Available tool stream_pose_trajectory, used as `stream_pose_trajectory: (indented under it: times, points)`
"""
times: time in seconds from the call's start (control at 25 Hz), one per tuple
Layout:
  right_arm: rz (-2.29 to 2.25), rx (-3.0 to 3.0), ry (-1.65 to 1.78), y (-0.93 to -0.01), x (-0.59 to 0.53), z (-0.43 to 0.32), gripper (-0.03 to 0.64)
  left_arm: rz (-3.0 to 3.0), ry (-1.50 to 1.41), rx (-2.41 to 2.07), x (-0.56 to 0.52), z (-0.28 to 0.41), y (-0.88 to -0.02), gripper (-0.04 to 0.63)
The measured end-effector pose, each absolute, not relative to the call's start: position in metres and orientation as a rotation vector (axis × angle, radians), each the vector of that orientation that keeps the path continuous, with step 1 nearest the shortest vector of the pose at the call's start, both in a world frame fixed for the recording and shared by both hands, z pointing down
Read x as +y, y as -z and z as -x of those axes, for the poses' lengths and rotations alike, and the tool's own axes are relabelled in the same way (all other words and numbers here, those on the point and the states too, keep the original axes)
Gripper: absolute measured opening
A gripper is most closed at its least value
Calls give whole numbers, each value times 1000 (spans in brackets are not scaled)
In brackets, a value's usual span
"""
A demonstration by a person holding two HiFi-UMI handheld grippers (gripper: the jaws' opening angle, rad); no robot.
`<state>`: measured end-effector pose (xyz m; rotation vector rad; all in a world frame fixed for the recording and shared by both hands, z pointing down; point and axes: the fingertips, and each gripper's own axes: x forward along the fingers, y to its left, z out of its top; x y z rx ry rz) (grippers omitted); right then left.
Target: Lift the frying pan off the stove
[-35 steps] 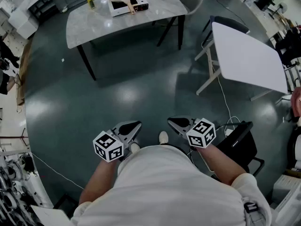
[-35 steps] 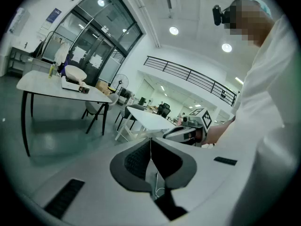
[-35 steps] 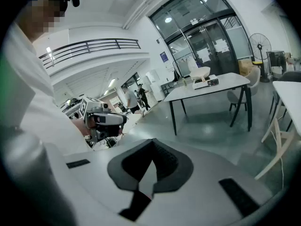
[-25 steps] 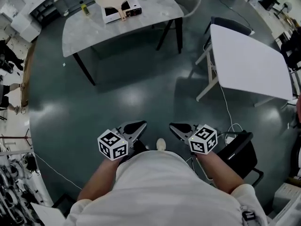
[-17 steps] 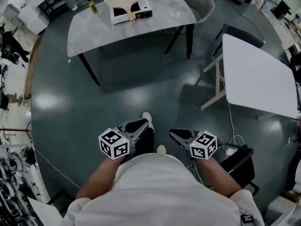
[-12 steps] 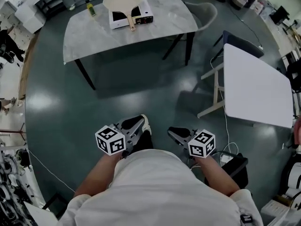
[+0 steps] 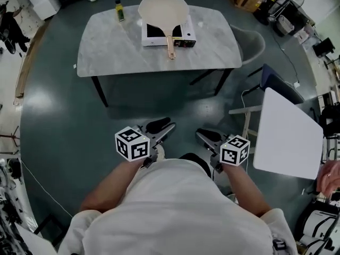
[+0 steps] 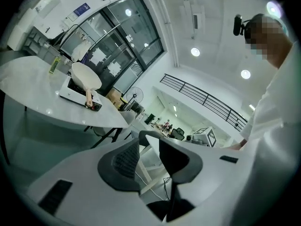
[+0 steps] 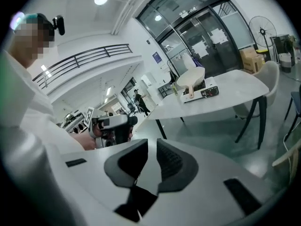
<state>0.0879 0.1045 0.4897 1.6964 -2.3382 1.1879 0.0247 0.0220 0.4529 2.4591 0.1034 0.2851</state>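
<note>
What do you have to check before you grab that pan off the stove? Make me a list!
1. Frying pan sits on the stove: ok.
2. Handle points toward the person, nothing on it: ok.
3. Left gripper empty, its jaws have just been opening and stand a little apart: ok.
4. Right gripper empty, its jaws have just been opening, narrow gap: ok.
5. Grippers close enough to the pan: not ok, bare floor lies between them and the table.
6. Bottle apart from the pan: ok.
7. Stove switched off: cannot tell.

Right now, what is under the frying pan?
The frying pan rests on a white portable stove on the grey table. The pan hides most of the stove's top.
</note>
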Motion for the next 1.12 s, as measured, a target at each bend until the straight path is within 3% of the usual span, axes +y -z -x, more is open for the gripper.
stream_pose_trajectory:
  times: [0.4, 0.88, 1.12]
  points:
    - [-1596, -2400, -1310, -501, -42, -183, 113, -2380, -255, -81, -88, -51, -479, 186]
    - [-1277, -2549, -1611, -533, -250, -292, 216, -2216, -215, -242, -215, -155, -517, 256]
    - [-1104, -2516, -1866, -562, -320, -308, 290, -2140, -232, -285, -252, -200, -553, 282]
